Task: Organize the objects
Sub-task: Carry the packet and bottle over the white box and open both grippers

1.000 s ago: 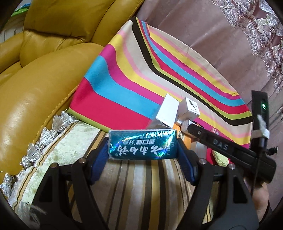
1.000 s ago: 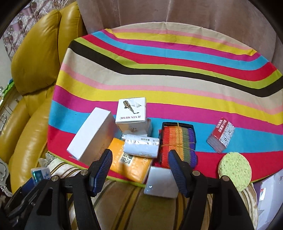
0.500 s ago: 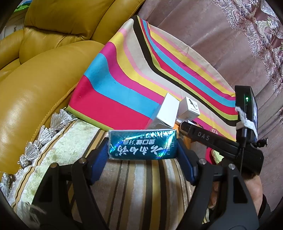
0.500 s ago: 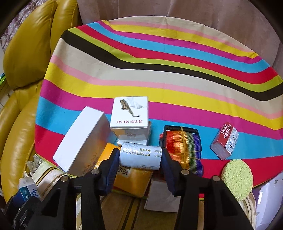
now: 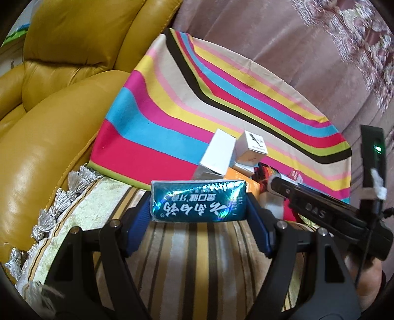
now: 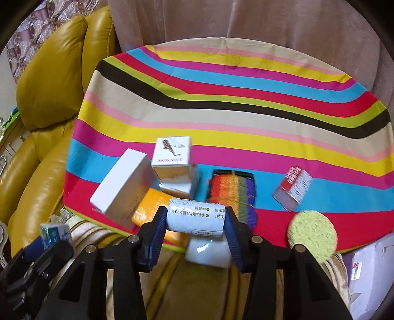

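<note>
My left gripper (image 5: 198, 209) is shut on a shiny blue-green box (image 5: 198, 200) and holds it above the striped cushion at the near edge of the striped cloth (image 5: 160, 128). My right gripper (image 6: 195, 219) is shut on a small white roll pack (image 6: 195, 217), lifted a little above the pile. The pile holds a long white box (image 6: 122, 187), a white music-print box (image 6: 172, 153), an orange pack (image 6: 150, 211), a rainbow striped item (image 6: 231, 190) and a white packet (image 6: 206, 251).
A red and white pack (image 6: 293, 188) and a round green sponge (image 6: 311, 232) lie at the right. A yellow leather sofa (image 6: 49, 81) stands at the left, a curtain (image 6: 246, 19) behind. The far part of the cloth (image 6: 221, 98) is bare.
My right gripper has moved forward over the pile, closed on the white roll pack and lifted it. My left gripper has kept hold of the blue-green box, nearly still.
</note>
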`<action>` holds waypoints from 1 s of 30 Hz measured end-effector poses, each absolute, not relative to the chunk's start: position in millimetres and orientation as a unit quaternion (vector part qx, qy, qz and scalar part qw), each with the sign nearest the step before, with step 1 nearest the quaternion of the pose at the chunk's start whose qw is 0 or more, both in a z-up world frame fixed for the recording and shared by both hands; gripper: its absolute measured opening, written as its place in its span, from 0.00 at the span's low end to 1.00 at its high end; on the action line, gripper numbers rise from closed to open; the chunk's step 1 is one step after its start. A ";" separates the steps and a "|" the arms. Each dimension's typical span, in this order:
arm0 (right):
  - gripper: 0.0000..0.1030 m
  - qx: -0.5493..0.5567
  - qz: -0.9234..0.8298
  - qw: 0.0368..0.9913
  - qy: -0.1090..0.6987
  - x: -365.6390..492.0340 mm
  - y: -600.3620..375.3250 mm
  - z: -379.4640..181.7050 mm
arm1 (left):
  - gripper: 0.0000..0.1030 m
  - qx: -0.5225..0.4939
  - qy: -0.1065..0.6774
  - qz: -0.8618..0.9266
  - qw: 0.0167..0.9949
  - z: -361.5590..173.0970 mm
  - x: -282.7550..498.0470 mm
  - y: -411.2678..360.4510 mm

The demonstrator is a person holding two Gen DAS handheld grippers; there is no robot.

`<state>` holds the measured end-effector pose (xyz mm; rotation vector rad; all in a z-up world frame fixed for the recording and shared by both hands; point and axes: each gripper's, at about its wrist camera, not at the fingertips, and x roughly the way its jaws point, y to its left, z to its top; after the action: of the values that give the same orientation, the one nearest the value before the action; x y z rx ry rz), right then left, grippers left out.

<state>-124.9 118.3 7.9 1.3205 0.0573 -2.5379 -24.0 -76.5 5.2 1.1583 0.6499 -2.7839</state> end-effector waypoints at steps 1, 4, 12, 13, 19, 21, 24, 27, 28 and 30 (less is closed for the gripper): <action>0.46 0.456 -0.879 0.138 0.017 -121.1 123.1 9.5 | 0.74 0.376 0.208 -0.902 0.027 5.8 -24.7 -74.7; 0.46 0.451 -0.882 0.132 0.017 -112.3 132.1 13.7 | 0.74 0.380 0.194 -0.904 0.015 8.3 -29.0 -63.4; 0.46 0.447 -0.888 0.107 0.010 -91.0 164.1 20.0 | 0.74 0.389 0.147 -0.909 -0.025 15.5 -40.8 -21.5; 0.46 0.447 -0.889 0.102 0.007 -88.5 169.8 20.2 | 0.74 0.390 0.144 -0.909 -0.028 16.3 -42.1 -18.2; 0.46 0.447 -0.891 0.079 -0.008 -76.2 201.2 21.3 | 0.74 0.395 0.118 -0.910 -0.045 21.7 -47.9 3.7; 0.46 0.446 -0.892 0.072 -0.011 -74.0 208.2 21.3 | 0.74 0.395 0.111 -0.910 -0.052 24.1 -49.7 11.3; 0.46 0.449 -0.891 0.062 -0.021 -70.2 221.3 20.7 | 0.74 0.397 0.096 -0.911 -0.066 26.6 -52.0 26.0; 0.46 0.449 -0.891 0.053 -0.032 -64.8 234.6 20.3 | 0.74 0.398 0.081 -0.910 -0.081 29.0 -53.4 42.6; 0.46 0.449 -0.891 0.050 -0.036 -62.6 238.7 20.2 | 0.74 0.398 0.077 -0.910 -0.087 29.9 -54.2 48.4; 0.46 0.448 -0.892 0.043 -0.045 -57.5 249.1 20.3 | 0.74 0.400 0.070 -0.909 -0.098 31.5 -55.9 59.5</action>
<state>-57.5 249.1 20.3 1.3712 -0.1371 -2.7260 -55.9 59.5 31.5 1.3408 0.2356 -3.0487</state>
